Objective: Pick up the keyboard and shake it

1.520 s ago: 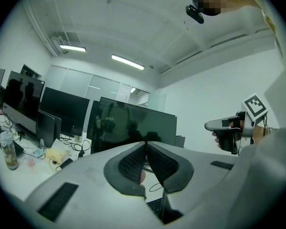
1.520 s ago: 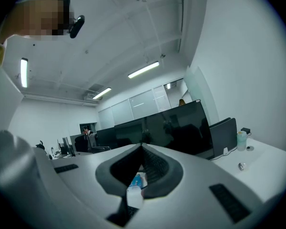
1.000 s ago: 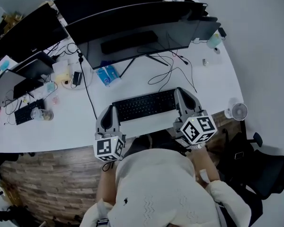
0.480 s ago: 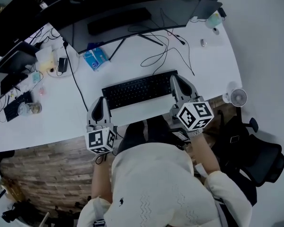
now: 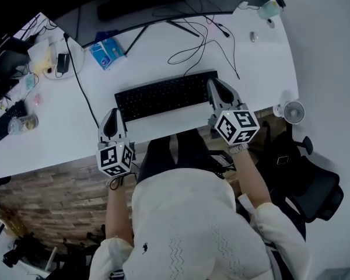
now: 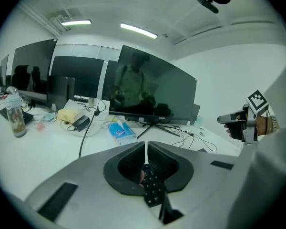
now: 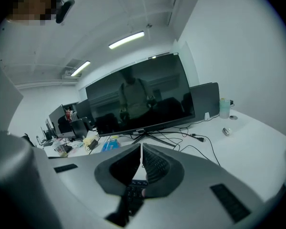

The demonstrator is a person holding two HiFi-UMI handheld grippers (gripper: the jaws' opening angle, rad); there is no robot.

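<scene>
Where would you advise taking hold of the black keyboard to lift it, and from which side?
Take the keyboard by its two short ends, one pair of jaws from each outer side. It is long, thin and flat along the near edge of the desk, so a one-ended hold would probably let it droop. The left gripper and right gripper sit by those ends, jaws together.

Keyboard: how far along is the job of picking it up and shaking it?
Done: the left tongs and the right tongs are each closed on one end of the keyboard. In hand: the lift; whether the keyboard is clear of the desk, I cannot tell. Left: the shaking, and a single moment cannot show it.
</scene>
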